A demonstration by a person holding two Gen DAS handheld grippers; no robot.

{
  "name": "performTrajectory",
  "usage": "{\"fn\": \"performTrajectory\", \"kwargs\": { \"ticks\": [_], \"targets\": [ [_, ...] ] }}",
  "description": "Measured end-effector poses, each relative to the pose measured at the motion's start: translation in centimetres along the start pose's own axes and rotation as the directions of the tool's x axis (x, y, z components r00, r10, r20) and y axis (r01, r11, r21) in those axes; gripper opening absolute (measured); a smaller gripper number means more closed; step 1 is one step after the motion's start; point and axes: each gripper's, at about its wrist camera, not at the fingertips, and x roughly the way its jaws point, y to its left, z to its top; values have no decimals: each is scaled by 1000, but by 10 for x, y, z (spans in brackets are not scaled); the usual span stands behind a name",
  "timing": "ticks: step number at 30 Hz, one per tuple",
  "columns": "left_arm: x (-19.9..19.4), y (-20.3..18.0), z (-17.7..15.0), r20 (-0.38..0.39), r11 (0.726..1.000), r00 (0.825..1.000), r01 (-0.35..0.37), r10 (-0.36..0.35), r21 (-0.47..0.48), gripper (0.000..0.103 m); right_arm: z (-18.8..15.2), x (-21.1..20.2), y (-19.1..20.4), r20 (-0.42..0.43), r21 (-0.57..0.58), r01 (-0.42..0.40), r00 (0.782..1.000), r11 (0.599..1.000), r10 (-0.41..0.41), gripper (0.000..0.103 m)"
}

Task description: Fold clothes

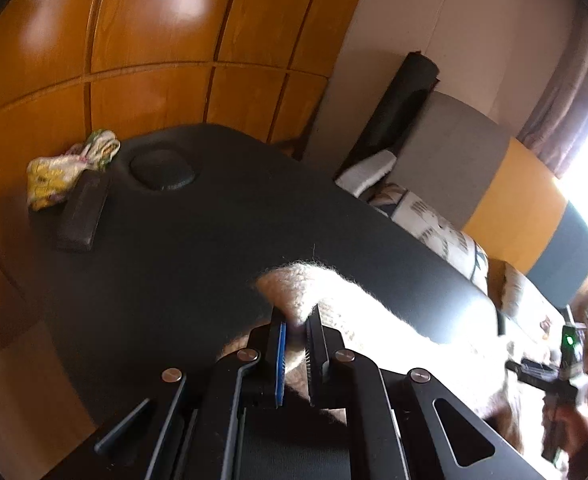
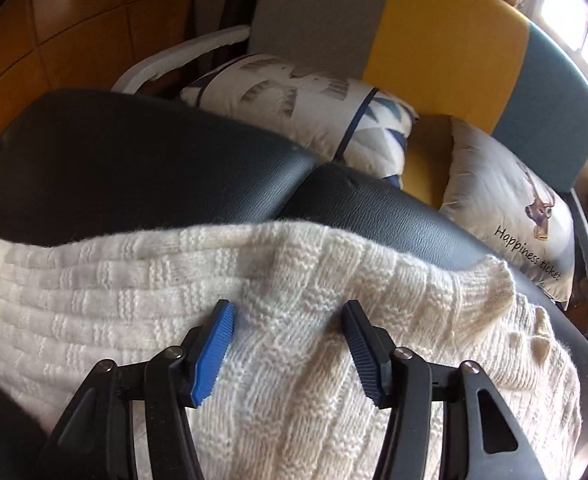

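Note:
A cream knitted sweater (image 2: 141,280) lies on a black padded table (image 2: 133,160). In the left wrist view my left gripper (image 1: 297,320) is shut on an edge of the sweater (image 1: 310,280) and holds it a little above the black table (image 1: 173,240). In the right wrist view my right gripper (image 2: 287,312) is open, its two pads straddling a raised fold of the sweater and pressing down on the knit. The sweater's ribbed cuff or hem (image 2: 490,284) lies toward the table's right edge.
A folded patterned cloth (image 1: 65,168) and a dark flat case (image 1: 79,216) sit at the table's far left. A round recess (image 1: 161,168) is in the tabletop. Behind the table are a sofa (image 2: 434,40) with cushions (image 2: 514,208) and wooden wall panels (image 1: 133,40).

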Motion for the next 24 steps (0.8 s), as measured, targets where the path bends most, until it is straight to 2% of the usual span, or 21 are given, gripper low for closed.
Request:
{"fn": "performTrajectory", "kwargs": {
  "ticks": [5, 6, 8, 10, 11, 12, 13, 15, 17, 19, 20, 22, 24],
  "targets": [
    [47, -5, 13, -88, 994, 992, -83, 89, 70, 8, 9, 5, 9, 1, -21, 46, 999, 999, -46, 62],
    [56, -1, 13, -129, 995, 988, -81, 88, 57, 8, 10, 5, 10, -4, -27, 47, 999, 999, -47, 62],
    [74, 17, 11, -241, 998, 969, -53, 48, -15, 9, 11, 2, 6, -25, -26, 24, 999, 999, -24, 62],
    [91, 35, 8, -346, 995, 938, -33, 0, -90, 11, 11, -5, 1, -36, -11, -1, 999, 1000, 0, 61],
    [100, 44, 7, -396, 991, 918, -26, -27, -128, 13, 10, -13, -1, -13, -5, -14, 1000, 1000, 14, 61],
    [101, 56, 8, -413, 986, 909, -21, -50, -166, 17, 9, -23, -1, 14, -5, -34, 999, 999, 34, 61],
    [95, 73, 11, -400, 977, 914, -22, -67, -214, 23, 7, -32, 1, 31, -12, -65, 997, 998, 65, 61],
    [86, 104, 12, -384, 955, 921, -51, -68, -293, 27, 2, -47, 7, 50, -29, -120, 991, 992, 121, 61],
    [84, 130, 5, -412, 936, 906, -56, -98, -347, 28, -2, -56, 16, 53, -50, -150, 987, 987, 153, 61],
    [84, 147, -5, -411, 904, 893, -14, -180, -426, 29, -6, -62, 24, 49, -65, -191, 980, 979, 195, 61],
    [84, 151, -10, -411, 892, 886, 6, -214, -452, 32, -8, -63, 29, 42, -70, -223, 973, 972, 226, 61],
    [89, 151, -18, -428, 893, 874, 14, -229, -451, 35, -11, -62, 38, 29, -78, -245, 968, 966, 248, 61],
    [92, 144, -21, -427, 906, 876, 27, -225, -423, 38, -11, -59, 48, 13, -92, -253, 967, 963, 256, 61]
  ]
}}
